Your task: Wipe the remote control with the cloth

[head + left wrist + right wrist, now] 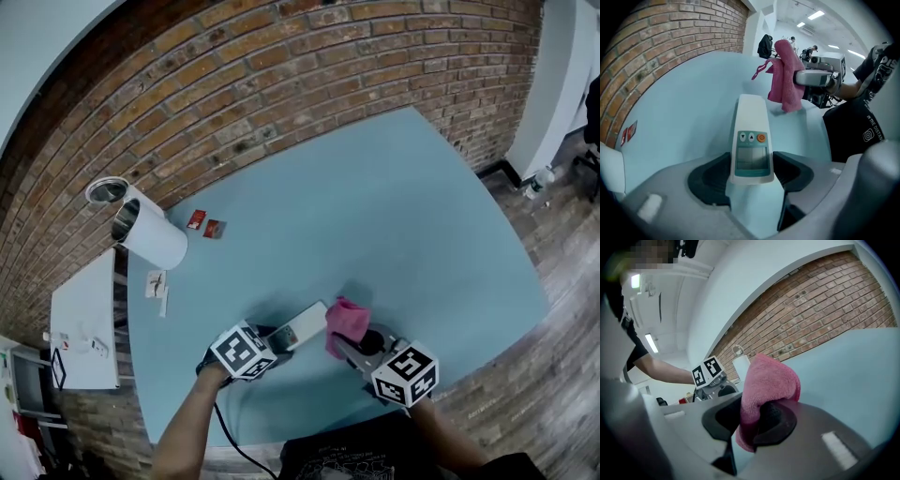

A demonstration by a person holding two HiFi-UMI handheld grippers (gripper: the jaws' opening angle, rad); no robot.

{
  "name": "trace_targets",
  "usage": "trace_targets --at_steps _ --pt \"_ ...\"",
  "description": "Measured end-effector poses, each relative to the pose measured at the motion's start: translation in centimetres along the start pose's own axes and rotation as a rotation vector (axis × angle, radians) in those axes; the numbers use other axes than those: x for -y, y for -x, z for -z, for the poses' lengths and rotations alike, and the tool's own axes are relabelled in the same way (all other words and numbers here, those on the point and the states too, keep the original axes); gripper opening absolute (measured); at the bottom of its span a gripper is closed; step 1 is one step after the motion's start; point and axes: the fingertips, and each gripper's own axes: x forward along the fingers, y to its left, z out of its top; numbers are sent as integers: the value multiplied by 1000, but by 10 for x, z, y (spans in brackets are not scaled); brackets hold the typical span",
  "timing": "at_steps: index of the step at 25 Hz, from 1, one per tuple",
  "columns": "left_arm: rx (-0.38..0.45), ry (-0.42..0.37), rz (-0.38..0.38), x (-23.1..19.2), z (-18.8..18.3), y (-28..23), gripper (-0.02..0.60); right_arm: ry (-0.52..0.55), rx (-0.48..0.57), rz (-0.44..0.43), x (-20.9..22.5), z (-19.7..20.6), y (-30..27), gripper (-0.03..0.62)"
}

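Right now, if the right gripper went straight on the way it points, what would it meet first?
Probably the remote control, with its held pink cloth touching first; depth is unclear.

Light: bright, even, from ceiling strips [816,15].
Shadows: soft and faint on table [422,206] beside cloth [345,326].
Distortion: strong fisheye; brick wall [281,84] bows; dark vignette in both gripper views.
Focus: remote control [751,140] sharp; nearest foreground soft.

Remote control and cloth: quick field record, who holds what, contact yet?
left gripper: shut on remote control, screen facing its camera
right gripper: shut on cloth, pink, bunched
contact: cloth hangs just past remote control's far end, seemingly apart
surface: blue table beneath both
wiping: not yet begun
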Motion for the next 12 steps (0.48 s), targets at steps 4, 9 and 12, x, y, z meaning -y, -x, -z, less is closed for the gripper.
trace_targets --at_steps 4,9,12 --pt "15 -34 -28 2 -1 0 311 6 -13 -4 -2 1 0 66" --pt "111 -4 -103 -6 -6 10 318 11 -31 -21 -12 5 -7 66" --pt "227 49 -145 -3 -10 22 310 20 -43 -27 -21 9 -10 66"
